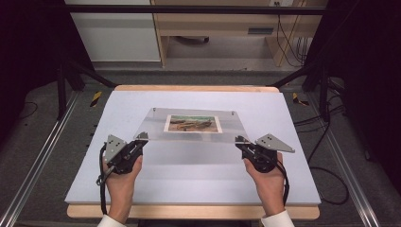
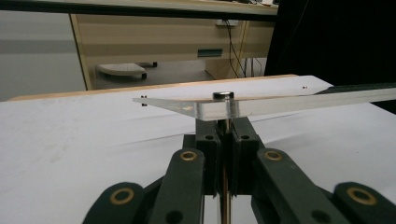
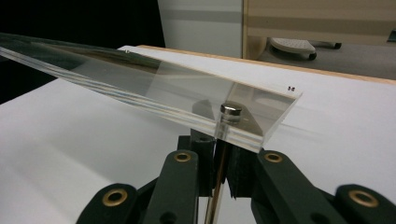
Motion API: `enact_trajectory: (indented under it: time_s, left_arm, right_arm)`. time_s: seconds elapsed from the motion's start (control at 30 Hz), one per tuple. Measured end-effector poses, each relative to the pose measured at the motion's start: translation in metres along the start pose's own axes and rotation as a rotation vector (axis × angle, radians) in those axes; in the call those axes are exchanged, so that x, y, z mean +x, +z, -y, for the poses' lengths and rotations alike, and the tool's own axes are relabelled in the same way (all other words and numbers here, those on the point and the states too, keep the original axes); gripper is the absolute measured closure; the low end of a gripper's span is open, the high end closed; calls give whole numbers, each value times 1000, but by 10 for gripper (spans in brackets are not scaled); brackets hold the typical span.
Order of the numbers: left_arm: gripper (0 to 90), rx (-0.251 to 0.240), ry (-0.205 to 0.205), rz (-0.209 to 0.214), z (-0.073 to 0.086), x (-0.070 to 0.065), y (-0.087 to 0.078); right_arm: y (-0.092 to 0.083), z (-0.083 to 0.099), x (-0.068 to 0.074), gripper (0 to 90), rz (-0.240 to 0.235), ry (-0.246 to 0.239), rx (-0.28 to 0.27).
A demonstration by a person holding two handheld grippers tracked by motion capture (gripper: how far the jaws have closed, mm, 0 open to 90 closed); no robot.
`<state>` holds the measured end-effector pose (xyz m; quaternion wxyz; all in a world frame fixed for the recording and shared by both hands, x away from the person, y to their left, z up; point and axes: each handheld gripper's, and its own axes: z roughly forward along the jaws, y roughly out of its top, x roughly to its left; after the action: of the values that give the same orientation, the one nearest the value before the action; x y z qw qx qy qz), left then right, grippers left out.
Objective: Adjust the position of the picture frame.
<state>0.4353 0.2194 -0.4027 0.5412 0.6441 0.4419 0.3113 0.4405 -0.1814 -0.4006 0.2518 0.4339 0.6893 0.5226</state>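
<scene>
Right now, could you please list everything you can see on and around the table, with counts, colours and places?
Acrylic frame: one, clear, held up over the table's middle by its two near corners.
Picture: one, brownish landscape, centred in the frame.
Metal pins: two seen, silver, one at each near corner of the frame.
Table cover: one, white, over the wooden tabletop.
Cabinet: one, light wood, beyond the table.
Left gripper: one, black, shut on the pin at the near left corner.
Right gripper: one, black, shut on the pin at the near right corner.
Hands: two, holding the grippers.
</scene>
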Motion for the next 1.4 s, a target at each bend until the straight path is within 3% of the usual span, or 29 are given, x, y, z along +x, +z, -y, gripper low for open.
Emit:
enact_trajectory:
  time_s: [0.1, 0.5, 1.4]
  left_arm:
    - [833, 7, 18, 4, 4, -6, 6]
    - [829, 12, 10, 32, 10, -18, 21]
    - [826, 21, 10, 34, 19, -17, 30]
  right_arm:
    - [-1, 3, -6, 830, 17, 3, 6]
    - [-7, 7, -22, 834, 49, 27, 13]
    - [3, 13, -30, 832, 84, 21, 38]
